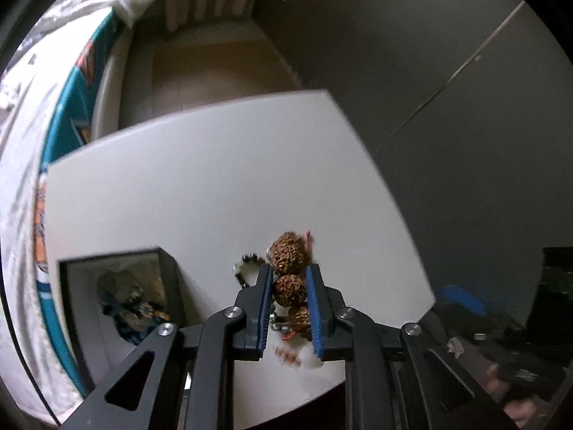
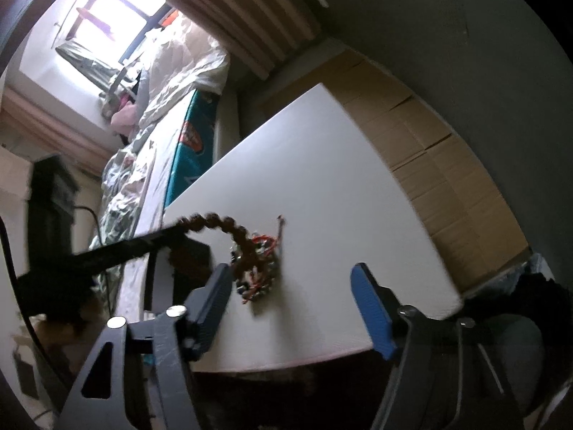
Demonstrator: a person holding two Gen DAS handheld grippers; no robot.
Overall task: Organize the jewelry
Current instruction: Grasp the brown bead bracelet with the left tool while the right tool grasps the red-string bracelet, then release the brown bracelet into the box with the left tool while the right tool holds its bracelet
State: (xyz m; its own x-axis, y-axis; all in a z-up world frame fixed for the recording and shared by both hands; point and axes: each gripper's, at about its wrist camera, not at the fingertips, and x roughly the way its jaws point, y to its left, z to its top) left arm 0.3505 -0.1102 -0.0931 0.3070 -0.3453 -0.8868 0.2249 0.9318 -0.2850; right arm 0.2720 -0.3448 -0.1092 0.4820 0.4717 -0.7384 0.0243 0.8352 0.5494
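My left gripper (image 1: 289, 276) is shut on a strand of big brown wrinkled seed beads (image 1: 288, 258); one bead sits pinched between the blue pads. In the right wrist view the same brown strand (image 2: 229, 227) arcs up from a heap of jewelry (image 2: 259, 270) on the white table to the left gripper's dark fingers (image 2: 157, 240). A dark beaded bracelet (image 1: 245, 268) lies just left of the left gripper. A black-framed box (image 1: 118, 283) with jewelry inside stands at the left. My right gripper (image 2: 290, 294) is open and empty, near the heap.
The white table (image 1: 215, 186) ends close by at the front and right edges. A bed with a teal cover (image 2: 193, 143) lies beyond its left side. Cardboard boxes (image 2: 447, 179) stand along the wall on the right.
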